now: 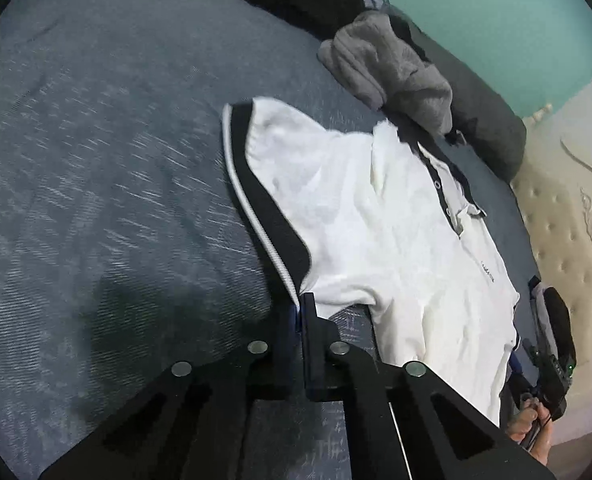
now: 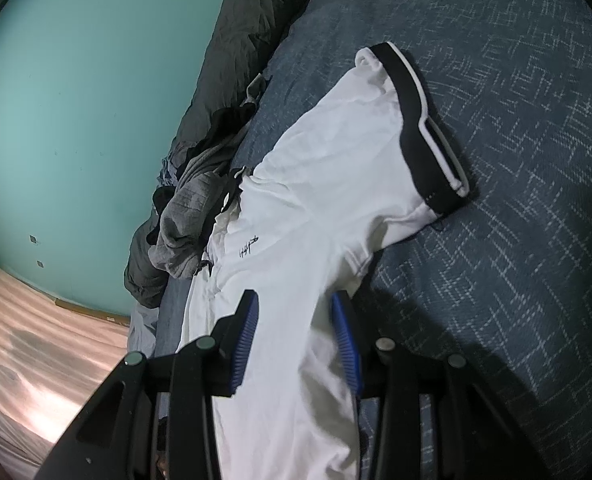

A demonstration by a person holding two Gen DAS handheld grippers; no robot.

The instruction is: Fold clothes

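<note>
**Sleeve fold on a white polo shirt: left grip set, right jaws standing over the body**

The white polo shirt (image 1: 384,216) lies face up on the blue-grey woven bedspread (image 1: 95,160), filling the centre and right of the left wrist view. The left gripper (image 1: 300,312), lower centre, has its jaws fully together at the corner of the sleeve cuff (image 1: 255,184); it appears to pinch the cuff edge, though the contact is partly hidden. The right gripper (image 2: 296,332), lower centre of its own view, stands partly open with white cloth running between the ribbed blue pads (image 2: 247,328); whether they press it cannot be told.

To fold well, I judge the cuff should be carried across the chest toward the button placket (image 1: 444,188), kept low and taut, while the right side anchors the body.

The knit is soft, limp and creased; the cuff is a firmer black band with white piping. A rumpled grey garment (image 1: 392,68) lies at upper right.
</note>
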